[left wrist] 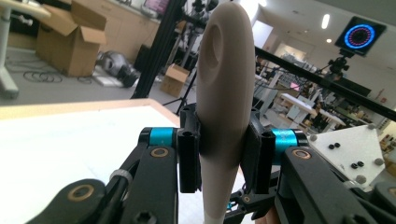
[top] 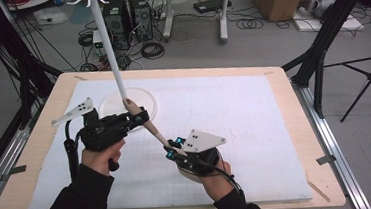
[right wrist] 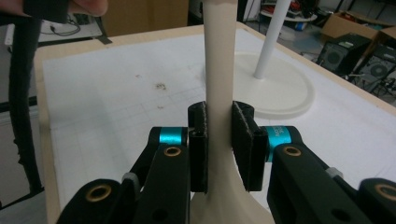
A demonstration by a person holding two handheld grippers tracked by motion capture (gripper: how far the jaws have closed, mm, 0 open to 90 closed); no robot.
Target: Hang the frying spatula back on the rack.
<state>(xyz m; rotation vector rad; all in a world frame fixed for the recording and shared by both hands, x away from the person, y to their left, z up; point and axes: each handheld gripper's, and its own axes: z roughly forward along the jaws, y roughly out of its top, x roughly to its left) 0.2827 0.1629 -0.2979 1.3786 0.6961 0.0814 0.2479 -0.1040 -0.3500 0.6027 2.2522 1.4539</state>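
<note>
While both tongs clamp the same wooden spoon (top: 147, 125), it hangs in the air above the bench (top: 296, 141), slanting from about 11 o'clock down to 5 o'clock in the high view; the left tongs (top: 142, 117) are clenched on the upper end near the oval bowl (left wrist: 226, 56), pads pressed to each side of it, while the right tongs (top: 173, 149) are clenched on the thin handle (right wrist: 218, 70) at the lower end. With 2 grips, 1 at each end, the spoon probably cannot swing or twist, which would suit a handover or a careful re-aiming; its upper tip lies close to the white pole (top: 108, 45) of the hanging rack, whose round base (top: 145, 100) sits on the white mat (top: 234, 115) at roughly 11 o'clock of the hands; touching or apart there, I cannot tell.
</note>
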